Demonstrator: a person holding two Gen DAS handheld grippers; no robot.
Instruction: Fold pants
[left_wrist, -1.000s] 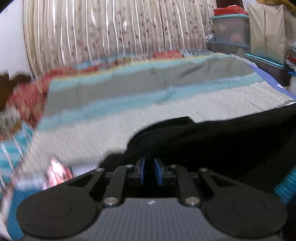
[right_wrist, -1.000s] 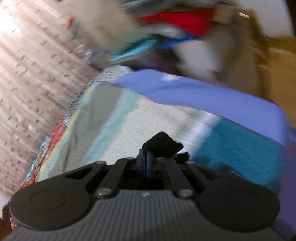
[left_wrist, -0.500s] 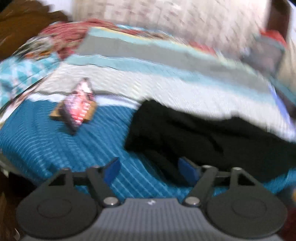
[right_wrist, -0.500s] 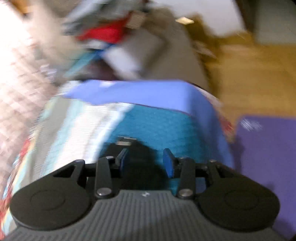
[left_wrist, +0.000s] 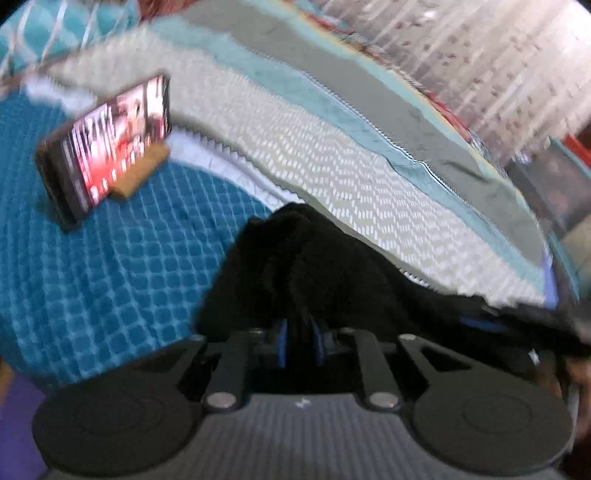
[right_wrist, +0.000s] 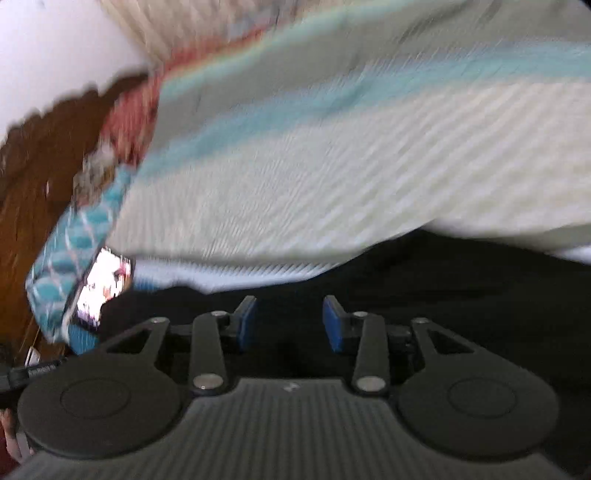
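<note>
The black pants (left_wrist: 332, 277) lie bunched on the striped bedspread (left_wrist: 332, 166). My left gripper (left_wrist: 298, 341) is shut on a fold of the black pants, the cloth rising between its blue pads. In the right wrist view my right gripper (right_wrist: 290, 323) is open, its blue pads (right_wrist: 245, 325) apart just above the black pants (right_wrist: 461, 295), with nothing between them. The right gripper also shows at the right edge of the left wrist view (left_wrist: 484, 325), blurred.
A lit phone (left_wrist: 110, 147) leans on a small brown stand on the blue part of the bedspread, left of the pants; it also shows in the right wrist view (right_wrist: 99, 291). A curtain (left_wrist: 498, 74) hangs behind the bed. Storage boxes (left_wrist: 554, 192) stand at the right.
My left gripper, open half a second ago, has shut on the pants. My right gripper let go of the cloth, opened, and swung from the bed's edge to over the pants.
</note>
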